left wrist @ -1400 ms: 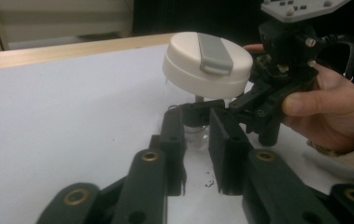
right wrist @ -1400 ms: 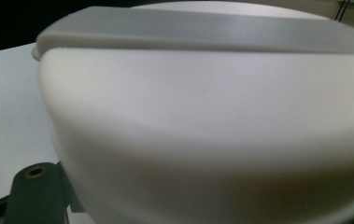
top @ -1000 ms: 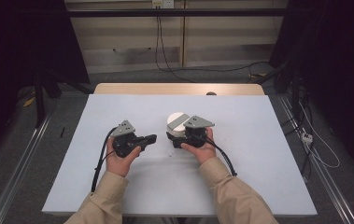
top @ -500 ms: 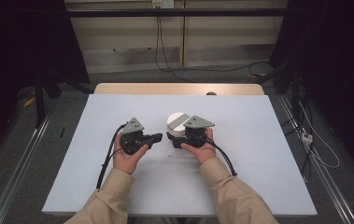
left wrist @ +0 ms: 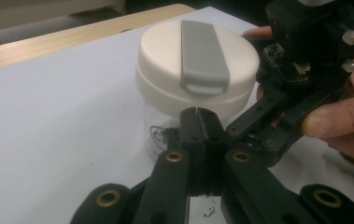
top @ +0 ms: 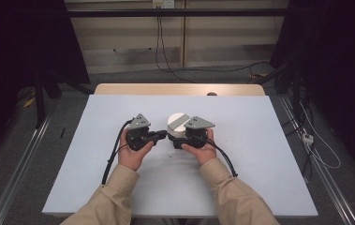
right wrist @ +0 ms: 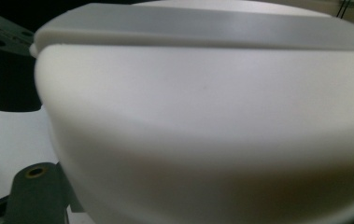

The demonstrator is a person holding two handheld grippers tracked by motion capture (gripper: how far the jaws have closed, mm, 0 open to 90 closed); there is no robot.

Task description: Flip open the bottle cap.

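A small clear jar (top: 177,132) with a round cream lid (left wrist: 198,63) crossed by a grey strap handle is seen upright near the middle of a white-covered table (top: 269,140) — held low on its clear body by the right gripper (top: 179,140), whose black jaws are clamped against it. The left gripper (left wrist: 198,114) is pointed at the jar from the other side, its jaws pressed together with nothing between them — the tips just short of the jar, below the lid's rim.
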